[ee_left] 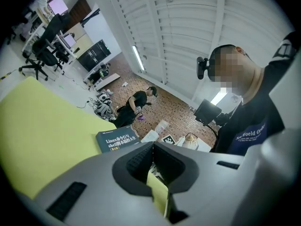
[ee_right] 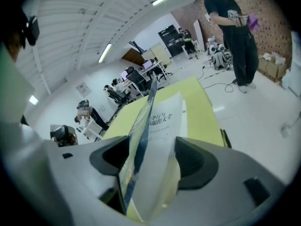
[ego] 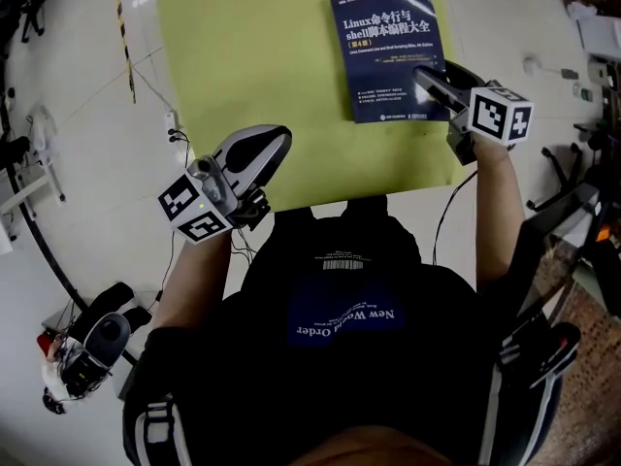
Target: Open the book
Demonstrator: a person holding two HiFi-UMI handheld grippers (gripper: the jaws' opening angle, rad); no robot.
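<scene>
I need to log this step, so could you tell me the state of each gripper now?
Left gripper: closed, empty.
Right gripper: open around the book's cover and first page.

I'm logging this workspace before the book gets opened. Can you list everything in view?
Flat yellow-green table top: one, centre of head view.
Dark blue paperback book with white title print: one, table's far right; cover parted from first page.
Thin cables: several, dark, white floor by table's left edge.
Bystander in black clothes: one standing, right gripper view; others too small to count.
Left gripper: one, grey, jaws together, empty, table's near left corner.
Right gripper: one, grey, jaws apart around book's cover and first page.
</scene>
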